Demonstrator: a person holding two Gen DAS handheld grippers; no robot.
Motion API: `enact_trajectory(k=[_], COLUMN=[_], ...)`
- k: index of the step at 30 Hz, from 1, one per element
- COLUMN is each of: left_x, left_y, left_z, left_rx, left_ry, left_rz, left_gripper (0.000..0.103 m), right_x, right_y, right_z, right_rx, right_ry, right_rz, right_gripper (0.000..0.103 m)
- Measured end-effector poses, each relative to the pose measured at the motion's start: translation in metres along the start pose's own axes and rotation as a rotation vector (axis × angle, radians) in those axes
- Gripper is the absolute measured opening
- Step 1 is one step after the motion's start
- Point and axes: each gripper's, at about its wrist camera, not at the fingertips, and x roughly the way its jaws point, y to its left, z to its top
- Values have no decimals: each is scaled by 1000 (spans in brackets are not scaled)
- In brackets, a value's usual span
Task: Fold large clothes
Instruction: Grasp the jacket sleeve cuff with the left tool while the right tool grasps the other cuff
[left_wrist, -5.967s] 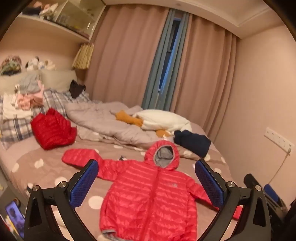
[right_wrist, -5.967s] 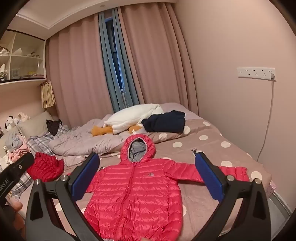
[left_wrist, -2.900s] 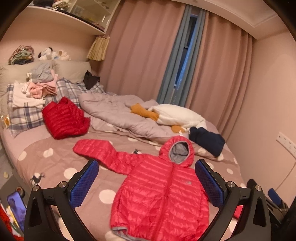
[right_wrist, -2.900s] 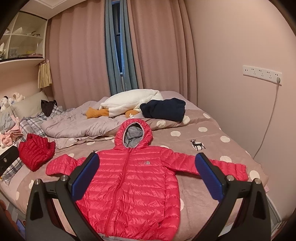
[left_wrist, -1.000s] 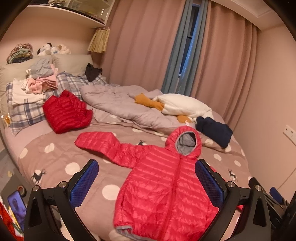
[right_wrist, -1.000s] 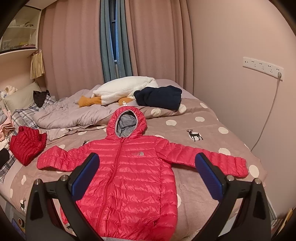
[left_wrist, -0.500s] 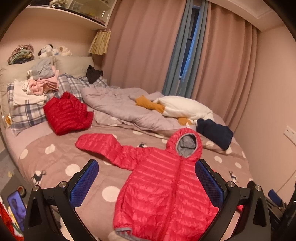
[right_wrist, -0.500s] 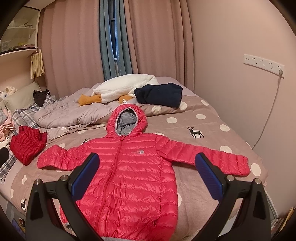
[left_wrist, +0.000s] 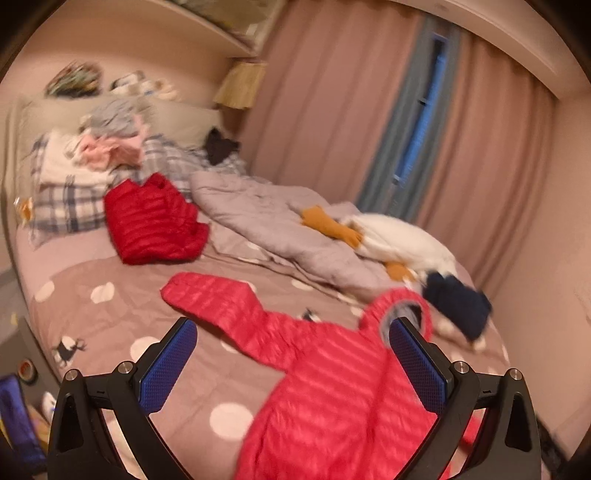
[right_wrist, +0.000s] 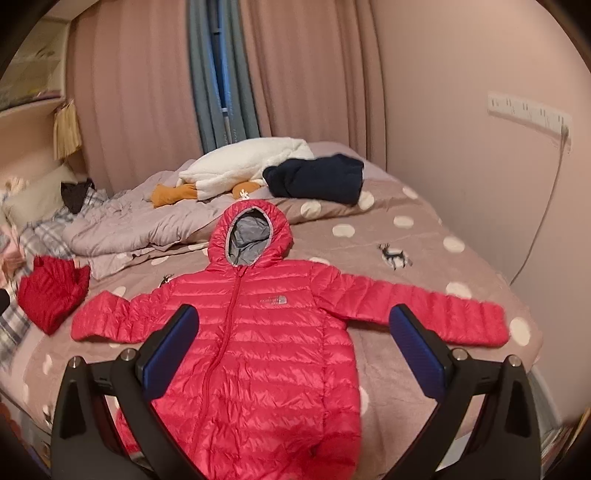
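A red hooded puffer jacket (right_wrist: 266, 332) lies flat and face up on the bed, zipped, both sleeves spread out and its grey-lined hood toward the far side. It also shows in the blurred left wrist view (left_wrist: 332, 387), with its left sleeve stretching left. My left gripper (left_wrist: 293, 363) is open and empty, held above the jacket's left sleeve and shoulder. My right gripper (right_wrist: 293, 345) is open and empty, held above the jacket's chest and right sleeve. Neither gripper touches the jacket.
The bed's spotted brown cover (right_wrist: 424, 236) carries a folded red jacket (left_wrist: 151, 221), a crumpled grey duvet (left_wrist: 273, 225), a white and orange plush toy (right_wrist: 240, 166) and a dark navy garment (right_wrist: 317, 177). Pillows with piled clothes (left_wrist: 96, 155) lie at the left. A wall (right_wrist: 480, 74) is on the right.
The left gripper has swung left and nearer the bed, so the jacket sits lower right in its blurred view. The right gripper has moved slightly closer. Both stay open.
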Motion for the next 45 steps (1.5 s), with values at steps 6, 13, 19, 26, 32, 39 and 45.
enact_trajectory(k=[6,13,19,26,32,39,45], left_x=[93,210,281,308,309,315,316], left_y=[44,119,145,187,196,173,162], left_z=[4,-17,-31,-36,-40,-40,-28], left_rx=[-113,-161,-285,-536,-432,-252,-188], left_ry=[27,157,283,243,266,287,229], left_rz=[106,286,229,263,400,564,607], left_gripper=[103,103,102,88,51,28,17], right_x=[49,97,117,123,123,138,141], right_y=[-40,-148,-232,-272,-286,-301,-313], right_z=[0,-26,-67,-112,-121,-122,-95], right_rx=[93,334,624,874,1044,1085,1008], right_ry=[62,166,218,204,31,-84,-83], right_rz=[-55,-229,-275,-243,-110,-121,-193], right_gripper=[103,102,99,93,91,39,10])
